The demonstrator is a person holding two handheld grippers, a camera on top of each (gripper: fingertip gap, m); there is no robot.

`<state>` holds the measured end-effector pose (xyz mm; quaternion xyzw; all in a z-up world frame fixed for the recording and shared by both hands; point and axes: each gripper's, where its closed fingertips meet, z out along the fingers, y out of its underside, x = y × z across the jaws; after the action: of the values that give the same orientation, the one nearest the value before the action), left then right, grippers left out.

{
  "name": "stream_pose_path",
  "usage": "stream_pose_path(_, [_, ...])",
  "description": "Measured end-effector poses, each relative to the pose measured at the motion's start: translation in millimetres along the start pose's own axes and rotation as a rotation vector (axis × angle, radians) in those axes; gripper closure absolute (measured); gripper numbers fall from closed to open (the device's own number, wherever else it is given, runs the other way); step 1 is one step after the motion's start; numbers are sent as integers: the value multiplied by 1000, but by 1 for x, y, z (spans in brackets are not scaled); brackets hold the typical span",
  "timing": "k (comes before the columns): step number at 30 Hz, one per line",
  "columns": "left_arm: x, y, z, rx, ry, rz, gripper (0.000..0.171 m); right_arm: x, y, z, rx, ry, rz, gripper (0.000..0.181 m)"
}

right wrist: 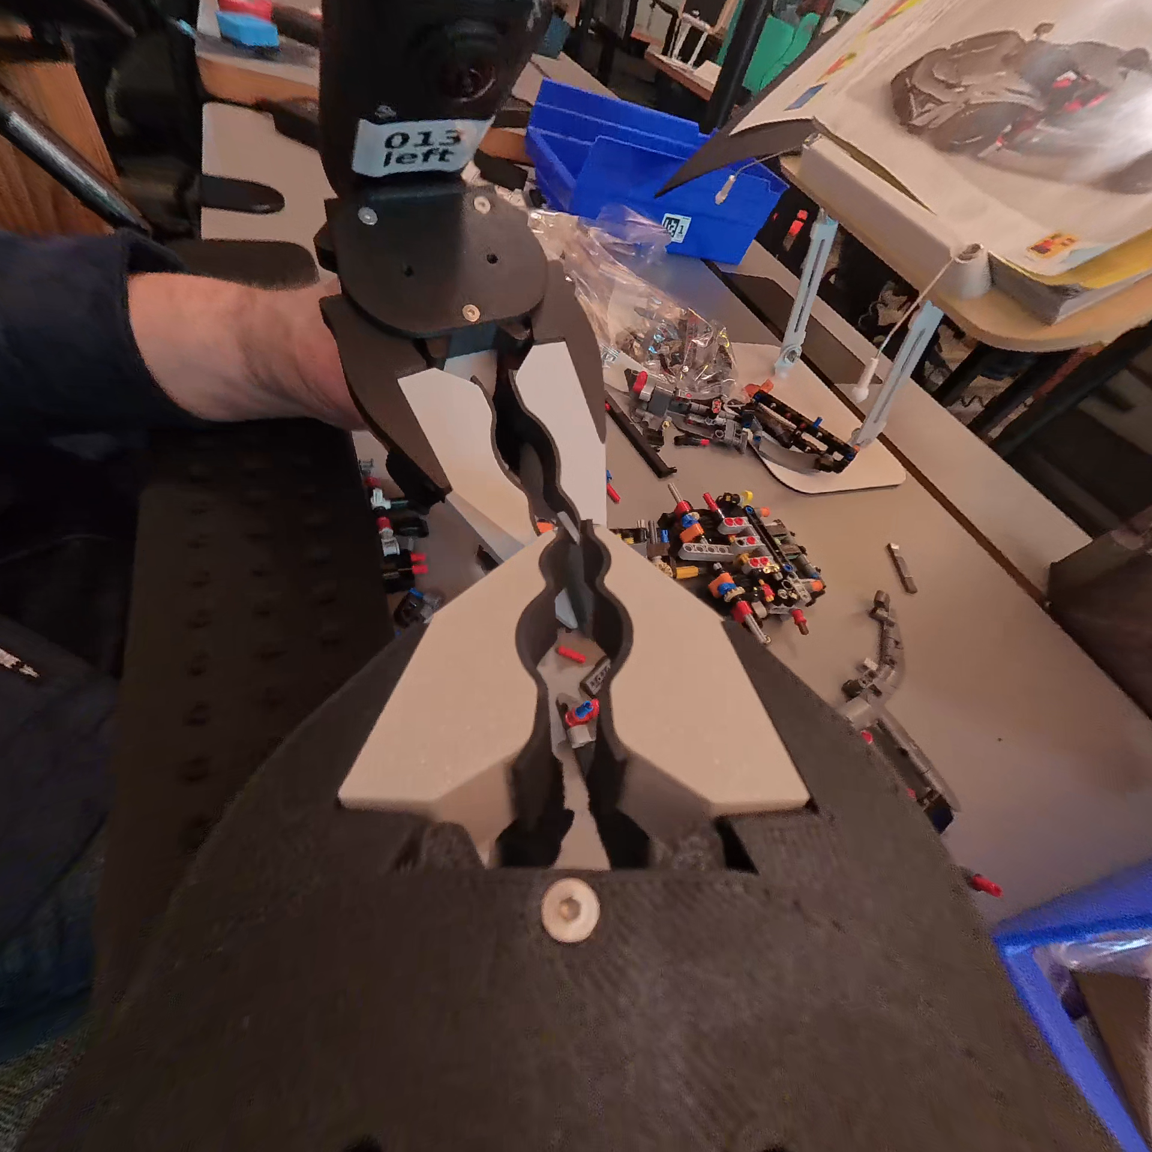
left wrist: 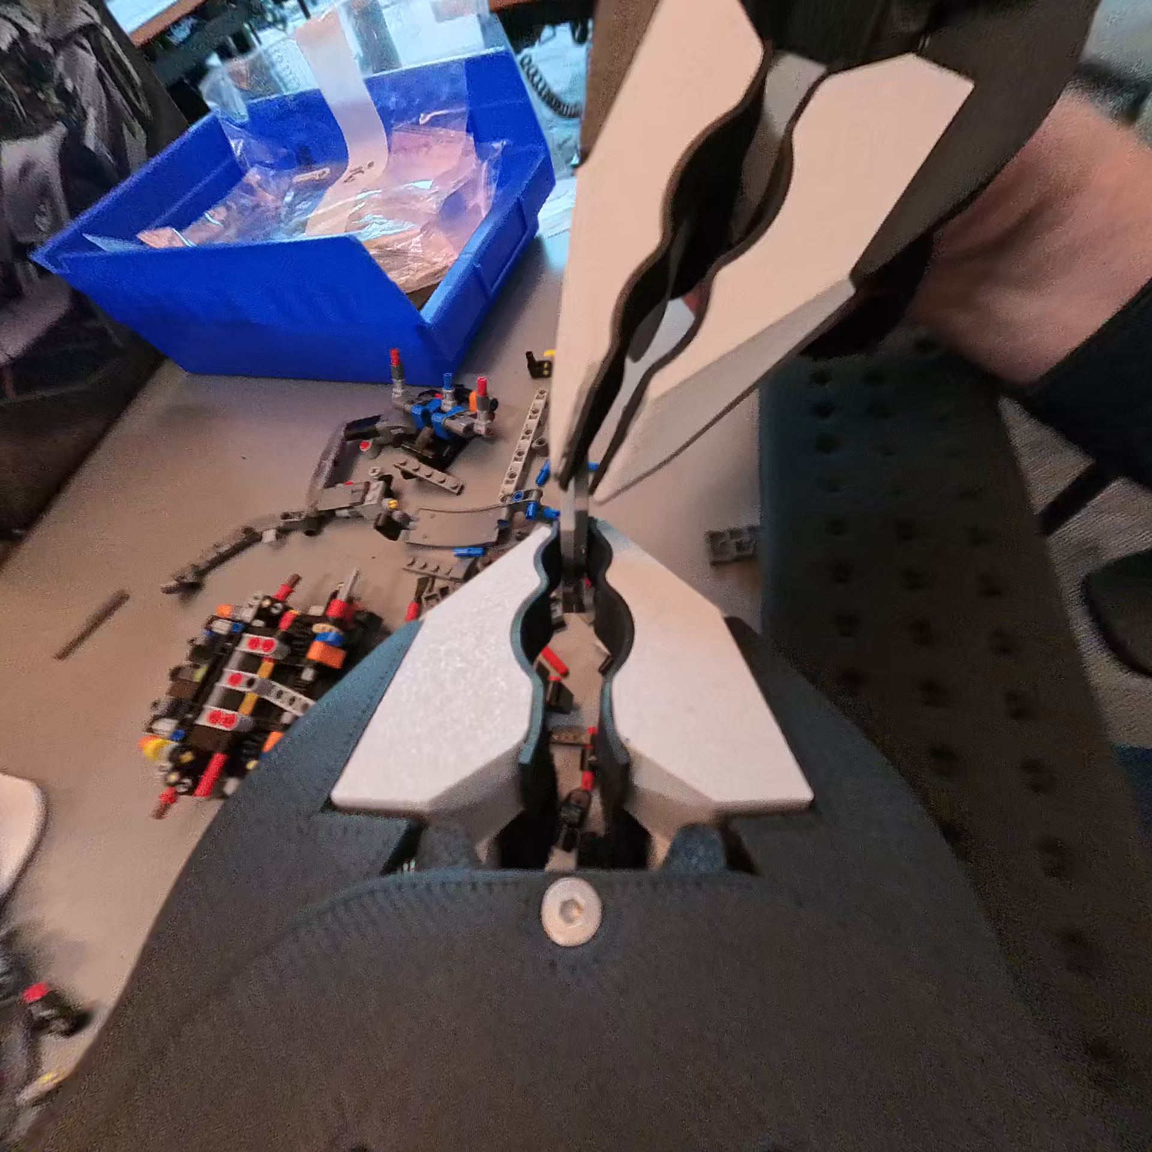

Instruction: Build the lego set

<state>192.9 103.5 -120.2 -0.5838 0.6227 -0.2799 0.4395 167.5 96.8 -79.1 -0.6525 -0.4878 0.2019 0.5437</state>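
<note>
Right now, a thin dark grey flat lego piece (left wrist: 572, 530) is being held up in the air above the grey table (left wrist: 187, 449), near its front edge. Both tools are pinching this 1 piece, tip to tip. The left gripper (left wrist: 572, 548) is closed tight on its lower end. The right gripper (right wrist: 576, 548) is closed on the other end, and in the left wrist view it is coming down from above with its 2 white fingers (left wrist: 636, 218) nearly touching. In the right wrist view, the left gripper is pointing down at it, and a bare hand (right wrist: 249, 349) in a dark sleeve is holding it.

Just beside the tools, a chunky black lego block with red, orange and blue pins (left wrist: 249, 679) is lying flat on the table. Farther back, a smaller grey and blue lego build with red-tipped pegs (left wrist: 442, 411) is standing among loose grey beams and curved panels (left wrist: 449, 523). Behind that, a big blue plastic bin (left wrist: 299, 299) is holding clear plastic bags.

In the right wrist view, a long black and grey lego frame (right wrist: 748, 417) is lying near a white stand (right wrist: 860, 474). That stand is holding up an open instruction book with a picture of a dark car (right wrist: 1022, 106). A clear bag of small parts (right wrist: 661, 324) is sitting in front of more blue bins (right wrist: 623, 162).
</note>
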Motion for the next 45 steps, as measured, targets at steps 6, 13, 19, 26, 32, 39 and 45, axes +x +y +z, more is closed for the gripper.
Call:
stream_pose_path(6, [-6, 10, 2, -94, -107, 135, 168, -6, 11, 10, -109, 34, -143, 180])
stream_pose_path(13, [-3, 17, 6, -136, -93, 138, 167, -11, 20, 9, -214, 51, -240, 181])
stream_pose_path(19, [3, 14, 6, -123, -43, 105, 167, -13, 20, 3, -226, 61, -299, 181])
stream_pose_path(26, [26, 0, -1, -7, 157, 21, 167, -27, 7, -5, -100, -59, -207, 181])
stream_pose_path(32, [39, -21, -13, 119, 279, -44, 167, -34, -14, -13, 95, -222, 4, 181])
stream_pose_path(39, [37, -46, -38, 294, 371, -147, 167, -63, -47, -29, 297, -460, 80, 181])
stream_pose_path(45, [27, -31, -30, 215, 300, -142, 167, -32, -39, -25, 289, -343, 182, 181])
